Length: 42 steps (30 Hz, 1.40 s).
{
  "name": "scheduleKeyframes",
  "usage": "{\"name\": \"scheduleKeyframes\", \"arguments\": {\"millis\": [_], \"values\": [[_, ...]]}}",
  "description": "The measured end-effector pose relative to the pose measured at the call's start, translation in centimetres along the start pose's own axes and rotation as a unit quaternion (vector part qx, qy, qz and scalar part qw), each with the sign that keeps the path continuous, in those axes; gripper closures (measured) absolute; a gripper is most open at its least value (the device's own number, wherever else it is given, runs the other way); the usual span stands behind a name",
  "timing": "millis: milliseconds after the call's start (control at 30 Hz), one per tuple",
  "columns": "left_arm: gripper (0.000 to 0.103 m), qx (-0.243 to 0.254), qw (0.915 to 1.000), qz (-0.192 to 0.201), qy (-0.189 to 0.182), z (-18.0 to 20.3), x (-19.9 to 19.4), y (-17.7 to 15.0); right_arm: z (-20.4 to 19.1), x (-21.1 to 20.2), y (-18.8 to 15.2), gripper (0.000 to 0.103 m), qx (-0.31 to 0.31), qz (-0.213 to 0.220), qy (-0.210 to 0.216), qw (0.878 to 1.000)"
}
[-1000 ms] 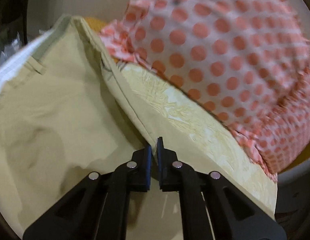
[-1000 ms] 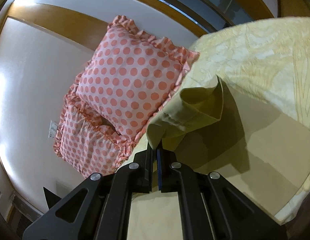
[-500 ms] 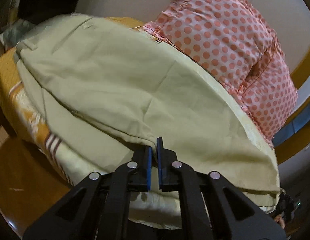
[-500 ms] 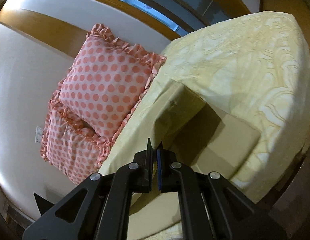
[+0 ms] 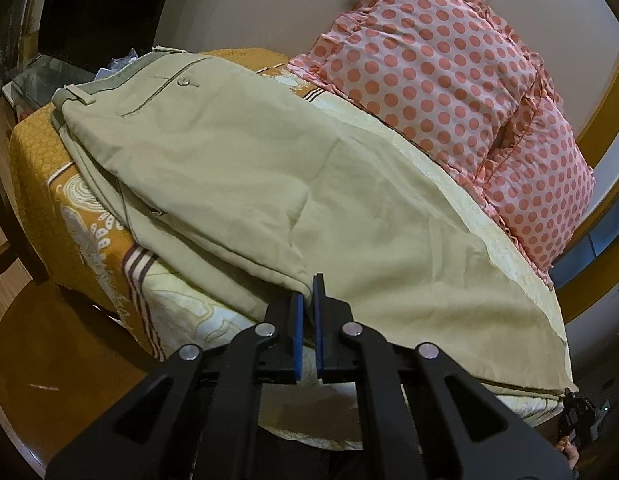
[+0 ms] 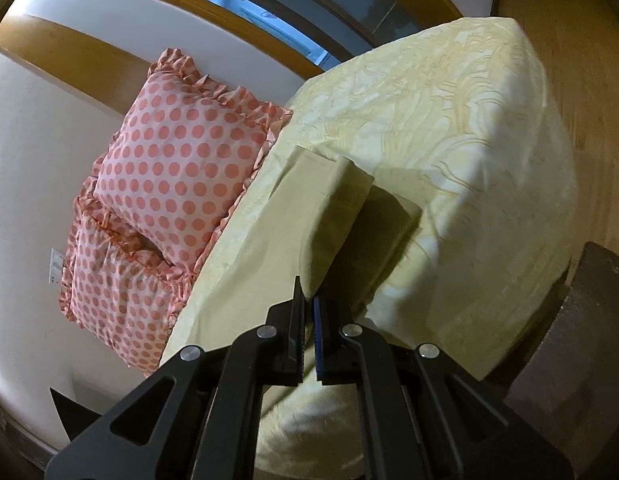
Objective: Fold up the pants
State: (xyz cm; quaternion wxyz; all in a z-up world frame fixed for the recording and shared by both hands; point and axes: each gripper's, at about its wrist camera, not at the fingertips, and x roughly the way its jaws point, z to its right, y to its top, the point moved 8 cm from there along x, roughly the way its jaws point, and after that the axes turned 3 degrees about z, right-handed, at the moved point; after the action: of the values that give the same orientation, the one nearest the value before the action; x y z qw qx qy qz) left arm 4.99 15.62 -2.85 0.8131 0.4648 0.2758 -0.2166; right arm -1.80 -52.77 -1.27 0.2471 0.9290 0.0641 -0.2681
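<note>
Khaki pants [image 5: 269, 168] lie spread on the bed, waistband with a button at the far left, one leg folded over the other. My left gripper [image 5: 307, 300] is shut on the near edge of the pants. In the right wrist view the pants [image 6: 325, 216] show their leg ends, with the hem of the top leg lifted. My right gripper [image 6: 306, 312] is shut on that edge of the pants.
The bed has a pale yellow patterned cover [image 6: 449, 128] with an orange part [image 5: 33, 168] at the left. Two pink polka-dot pillows [image 5: 429, 52] [image 6: 177, 168] lean on the wall. Wooden floor [image 6: 589, 80] and a dark wooden piece [image 6: 577, 320] lie beside the bed.
Both grippers have pulled back toward the near side of the bed with the pants held, laying the top leg flat over the lower one; the pants now lie more spread.
</note>
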Motion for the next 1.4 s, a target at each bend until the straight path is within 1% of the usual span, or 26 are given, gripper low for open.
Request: {"name": "scheduleKeyframes", "arguments": {"millis": [67, 100, 133, 167, 200, 233, 300, 400, 433, 467, 500, 567, 633, 700, 767, 867, 933, 1000, 1033, 1067, 1100, 1200, 1267, 1300, 1333, 1400], "values": [[0.099, 0.01, 0.9999, -0.005, 0.004, 0.0, 0.3, -0.3, -0.3, 0.0, -0.1, 0.097, -0.029, -0.001, -0.021, 0.999], [0.096, 0.02, 0.9998, 0.002, 0.006, 0.0, 0.2, -0.5, -0.5, -0.1, -0.1, 0.092, -0.041, 0.001, -0.031, 0.999], [0.091, 0.023, 0.9997, 0.007, 0.009, 0.1, -0.1, -0.5, -0.6, -0.6, 0.2, 0.074, -0.05, 0.014, -0.046, 0.998], [0.086, 0.026, 0.9995, 0.015, 0.01, 0.1, -0.6, -0.4, -0.6, -1.0, 0.6, 0.04, -0.053, 0.025, -0.052, 0.997], [0.07, 0.029, 0.999, 0.029, 0.019, -0.1, -1.2, -0.3, -0.6, -1.6, 1.1, 0.027, -0.056, 0.046, -0.058, 0.996], [0.054, 0.031, 0.9982, 0.045, 0.027, -0.2, -2.0, 0.0, -0.6, -2.5, 2.0, 0.023, -0.064, 0.081, -0.065, 0.993], [0.047, 0.03, 0.9945, 0.089, 0.048, -0.8, -3.8, 0.9, -0.3, -3.2, 3.3, 0.025, -0.09, 0.115, -0.092, 0.985], [0.041, 0.028, 0.9892, 0.133, 0.055, -0.8, -5.4, 2.2, 0.9, -1.7, 3.5, 0.035, -0.1, 0.106, -0.116, 0.983], [0.039, 0.032, 0.988, 0.138, 0.061, -0.8, -5.5, 2.5, 1.4, -1.1, 3.2, 0.038, -0.095, 0.096, -0.118, 0.984], [0.038, 0.034, 0.9876, 0.139, 0.064, -0.7, -5.4, 2.8, 1.3, -1.3, 3.0, 0.042, -0.105, 0.113, -0.119, 0.981], [0.038, 0.036, 0.9873, 0.14, 0.066, -0.7, -5.2, 2.9, 1.2, -1.1, 2.5, 0.042, -0.117, 0.111, -0.122, 0.979], [0.037, 0.036, 0.9876, 0.137, 0.068, -0.7, -4.5, 3.2, 0.8, -0.6, 1.4, 0.058, -0.115, 0.09, -0.09, 0.985], [0.036, 0.036, 0.9882, 0.131, 0.071, -0.9, -3.6, 3.3, 0.3, -0.3, 0.5, 0.062, -0.125, 0.087, -0.07, 0.986], [0.035, 0.034, 0.989, 0.124, 0.072, -1.1, -2.8, 3.2, 0.0, 0.3, 0.0, 0.071, -0.137, 0.086, -0.06, 0.985], [0.031, 0.031, 0.9907, 0.111, 0.073, -1.4, -1.9, 2.8, -0.2, 0.7, 0.1, 0.089, -0.14, 0.085, -0.053, 0.985], [0.025, 0.021, 0.9925, 0.098, 0.07, -2.1, -0.9, 2.1, -2.2, 1.5, 0.4, 0.094, -0.156, 0.082, -0.026, 0.984], [0.023, 0.024, 0.9918, 0.107, 0.066, -2.0, -1.1, 2.0, -6.4, 1.6, 0.0, 0.094, -0.209, 0.084, 0.006, 0.974], [0.022, 0.022, 0.9917, 0.11, 0.062, -2.0, -1.2, 2.0, -10.9, 2.0, -1.2, 0.095, -0.25, 0.075, 0.049, 0.964], [0.022, 0.018, 0.9917, 0.112, 0.059, -2.1, -1.3, 2.0, -14.7, 2.4, -2.8, 0.095, -0.277, 0.061, 0.091, 0.955], [0.022, 0.013, 0.9918, 0.114, 0.056, -2.1, -1.4, 2.1, -16.7, 2.7, -3.9, 0.095, -0.289, 0.051, 0.115, 0.949], [0.022, 0.008, 0.9917, 0.116, 0.054, -2.2, -1.5, 2.1, -20.3, 3.1, -6.4, 0.095, -0.307, 0.03, 0.16, 0.938], [0.02, -0.002, 0.9907, 0.124, 0.056, -2.6, -2.0, 2.2, -27.1, 4.2, -13.4, 0.095, -0.34, -0.03, 0.247, 0.907], [0.02, -0.006, 0.9897, 0.129, 0.061, -2.9, -2.3, 2.4, -31.2, 5.1, -20.5, 0.095, -0.363, -0.095, 0.299, 0.878], [0.02, -0.01, 0.9889, 0.134, 0.064, -3.2, -2.6, 2.5, -32.4, 5.7, -23.9, 0.094, -0.376, -0.126, 0.309, 0.864], [0.02, -0.013, 0.9885, 0.136, 0.065, -3.4, -2.7, 2.6, -33.2, 6.6, -28.9, 0.093, -0.413, -0.179, 0.301, 0.841], [0.019, -0.018, 0.9871, 0.141, 0.073, -4.1, -3.1, 2.9, -32.8, 7.7, -36.2, 0.081, -0.483, -0.263, 0.266, 0.792]]}}
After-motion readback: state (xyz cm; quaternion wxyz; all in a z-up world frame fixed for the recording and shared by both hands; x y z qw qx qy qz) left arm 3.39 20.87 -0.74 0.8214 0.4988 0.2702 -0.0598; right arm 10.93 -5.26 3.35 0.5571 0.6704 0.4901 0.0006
